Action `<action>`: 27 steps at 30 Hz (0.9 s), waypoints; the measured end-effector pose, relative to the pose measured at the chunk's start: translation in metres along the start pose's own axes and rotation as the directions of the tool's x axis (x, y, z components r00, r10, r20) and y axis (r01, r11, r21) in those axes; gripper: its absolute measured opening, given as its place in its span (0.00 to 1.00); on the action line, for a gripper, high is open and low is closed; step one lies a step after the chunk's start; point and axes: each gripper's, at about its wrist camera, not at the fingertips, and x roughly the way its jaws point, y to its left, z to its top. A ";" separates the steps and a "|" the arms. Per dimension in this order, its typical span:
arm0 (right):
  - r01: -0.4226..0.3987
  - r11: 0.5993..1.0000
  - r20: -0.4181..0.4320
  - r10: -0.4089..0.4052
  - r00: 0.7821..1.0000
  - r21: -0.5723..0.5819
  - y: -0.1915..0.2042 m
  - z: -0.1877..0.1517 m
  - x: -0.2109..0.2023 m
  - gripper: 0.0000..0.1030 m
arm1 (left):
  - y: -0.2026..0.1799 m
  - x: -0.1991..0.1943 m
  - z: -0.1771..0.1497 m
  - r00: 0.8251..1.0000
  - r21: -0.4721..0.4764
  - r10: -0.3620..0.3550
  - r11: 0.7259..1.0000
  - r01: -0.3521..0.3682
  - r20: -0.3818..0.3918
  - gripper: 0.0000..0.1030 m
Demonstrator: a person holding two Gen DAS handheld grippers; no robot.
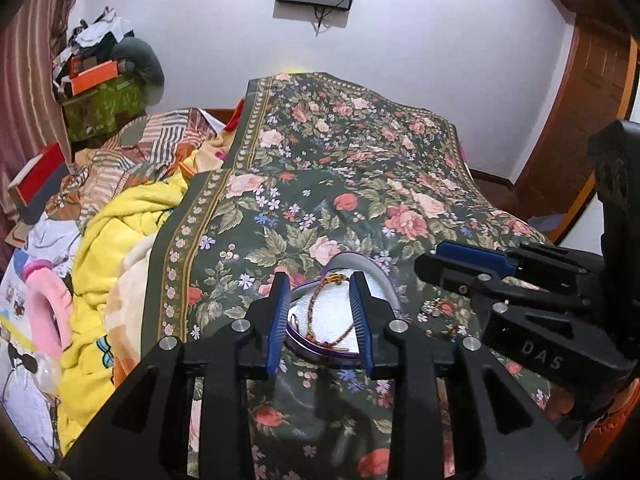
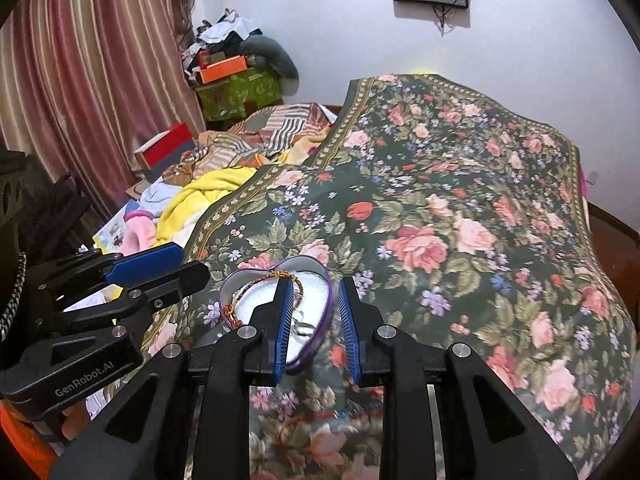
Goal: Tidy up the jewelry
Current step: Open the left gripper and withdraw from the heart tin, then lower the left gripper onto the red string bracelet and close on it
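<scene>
Seen at six o'clock on the floral bed (image 1: 360, 152): heart-shaped tin (image 2: 276, 308) already holding a beaded necklace (image 1: 320, 312), probably near completion; left gripper (image 1: 320, 320) and right gripper (image 2: 314, 326) both parted, empty, hovering above.

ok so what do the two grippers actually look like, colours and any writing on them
Both match: the left gripper and right gripper have angular matte black plastic bodies with triangular cut-outs, silver round pivot bolts, and jaws faced with ribbed blue pads. Seen from the side, the left one carries white "GenRobot.AI" lettering, the right one "DAS". A black-and-white braided cord hangs by the left gripper.
</scene>
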 end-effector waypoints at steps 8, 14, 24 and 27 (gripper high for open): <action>0.035 0.999 0.025 -0.036 0.999 0.024 -0.015 -0.012 -0.029 0.20 | -0.022 -0.022 -0.002 1.000 0.045 -0.001 0.999 0.001 0.020 0.36; 0.073 0.996 0.005 -0.073 0.997 0.051 -0.033 -0.031 -0.042 0.22 | -0.040 -0.032 -0.009 1.000 0.071 -0.006 0.997 0.005 0.014 0.44; 0.118 0.986 -0.083 -0.109 0.991 0.114 -0.065 -0.072 -0.044 0.23 | -0.062 -0.019 -0.032 0.997 0.107 -0.035 0.993 0.043 -0.076 0.46; 0.124 0.983 -0.111 -0.110 0.988 0.133 -0.073 -0.083 -0.042 0.23 | -0.069 -0.010 -0.040 0.993 0.120 -0.045 0.991 0.058 -0.110 0.46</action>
